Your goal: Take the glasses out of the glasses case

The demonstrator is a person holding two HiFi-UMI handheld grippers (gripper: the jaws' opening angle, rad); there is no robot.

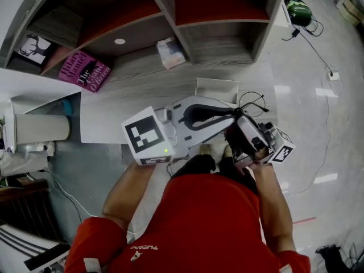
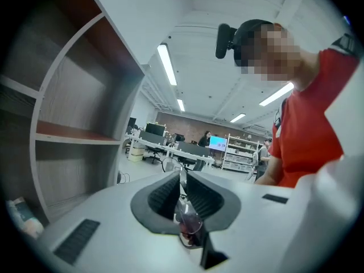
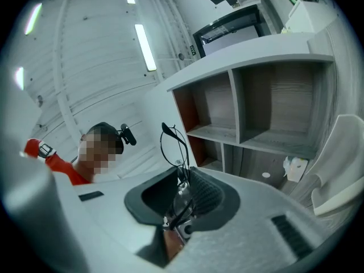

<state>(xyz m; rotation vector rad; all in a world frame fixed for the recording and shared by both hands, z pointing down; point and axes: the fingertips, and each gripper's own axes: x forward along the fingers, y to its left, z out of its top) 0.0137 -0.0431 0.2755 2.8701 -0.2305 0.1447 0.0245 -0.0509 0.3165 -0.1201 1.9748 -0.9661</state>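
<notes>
Head view shows the glasses (image 1: 253,102) lifted clear of the white glasses case (image 1: 216,89), which lies open on the grey worktop (image 1: 111,121) just behind them. Both tools hold the glasses. The left tool (image 2: 181,176) is clenched on a lens deep between its ribbed pads. The right tool (image 3: 183,174), tilted upward, grips the thin wire frame, whose dark temple tip rises above its jaws. Behind the worktop, a shelf unit (image 1: 187,36) carries a pink book (image 1: 85,71).

Black-framed glasses (image 3: 181,178), white case (image 1: 216,87)
</notes>
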